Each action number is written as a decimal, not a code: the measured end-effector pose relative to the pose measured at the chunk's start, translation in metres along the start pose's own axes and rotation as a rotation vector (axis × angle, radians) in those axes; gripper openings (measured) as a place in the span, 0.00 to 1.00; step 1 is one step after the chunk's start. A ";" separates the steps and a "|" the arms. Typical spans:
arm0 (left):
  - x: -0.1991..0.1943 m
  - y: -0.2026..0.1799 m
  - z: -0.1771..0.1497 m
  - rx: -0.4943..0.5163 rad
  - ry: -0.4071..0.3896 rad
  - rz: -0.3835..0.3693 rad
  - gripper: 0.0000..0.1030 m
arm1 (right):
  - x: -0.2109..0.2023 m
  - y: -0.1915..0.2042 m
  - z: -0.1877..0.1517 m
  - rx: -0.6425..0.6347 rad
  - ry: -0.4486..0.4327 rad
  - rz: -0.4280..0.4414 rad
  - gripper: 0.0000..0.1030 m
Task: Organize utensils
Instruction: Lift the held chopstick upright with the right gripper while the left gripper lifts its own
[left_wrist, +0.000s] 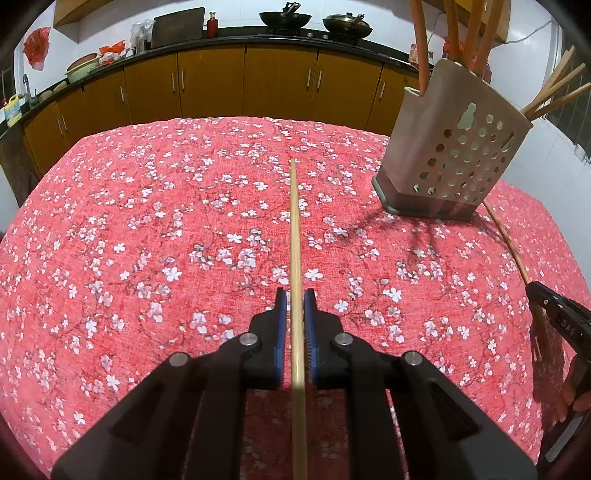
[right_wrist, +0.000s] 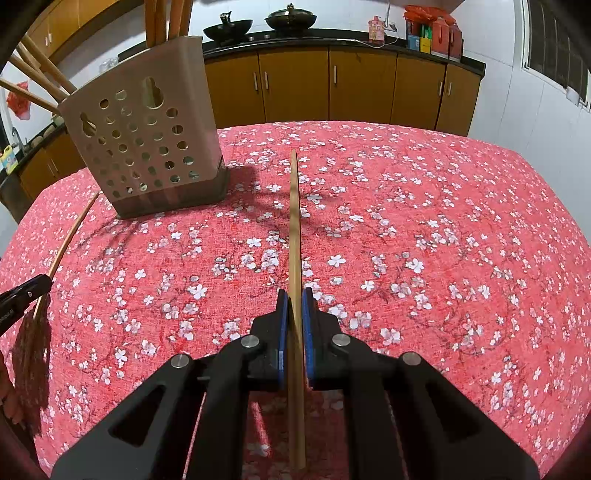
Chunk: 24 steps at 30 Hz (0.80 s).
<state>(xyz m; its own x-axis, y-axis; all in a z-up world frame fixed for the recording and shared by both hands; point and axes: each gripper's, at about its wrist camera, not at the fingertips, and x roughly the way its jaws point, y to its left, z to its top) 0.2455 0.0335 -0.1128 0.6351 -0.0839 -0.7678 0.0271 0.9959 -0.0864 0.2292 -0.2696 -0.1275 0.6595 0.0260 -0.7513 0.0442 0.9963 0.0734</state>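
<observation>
- Chopstick (left_wrist: 295, 236) in left gripper (left_wrist: 294, 301): clamped between the blue pads, shaft running forward, tip over the cloth left of the utensil holder (left_wrist: 454, 147).
- Second chopstick (right_wrist: 294, 236) in right gripper (right_wrist: 294, 301): jaws closed on it the same way, tip right of the holder.
- Likely reason for the lengthwise grip: each stick can go tip-first into the holder.
- Holder stands upright on the red floral tablecloth (left_wrist: 147, 221), between the two grippers, already holding chopsticks and orange handles.
</observation>
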 end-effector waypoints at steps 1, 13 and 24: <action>0.000 -0.001 0.000 0.002 0.000 0.003 0.12 | 0.000 0.000 0.000 -0.002 0.000 -0.002 0.09; -0.009 -0.007 -0.015 0.032 0.003 0.043 0.12 | -0.004 -0.001 -0.003 -0.007 0.000 0.002 0.09; -0.015 -0.006 -0.013 0.044 0.026 0.026 0.08 | -0.029 -0.008 -0.003 0.017 -0.079 0.061 0.08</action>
<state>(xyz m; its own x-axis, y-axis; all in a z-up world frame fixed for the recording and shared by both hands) 0.2252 0.0282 -0.1089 0.6160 -0.0580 -0.7856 0.0447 0.9983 -0.0386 0.2075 -0.2780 -0.1076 0.7183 0.0795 -0.6912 0.0144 0.9915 0.1290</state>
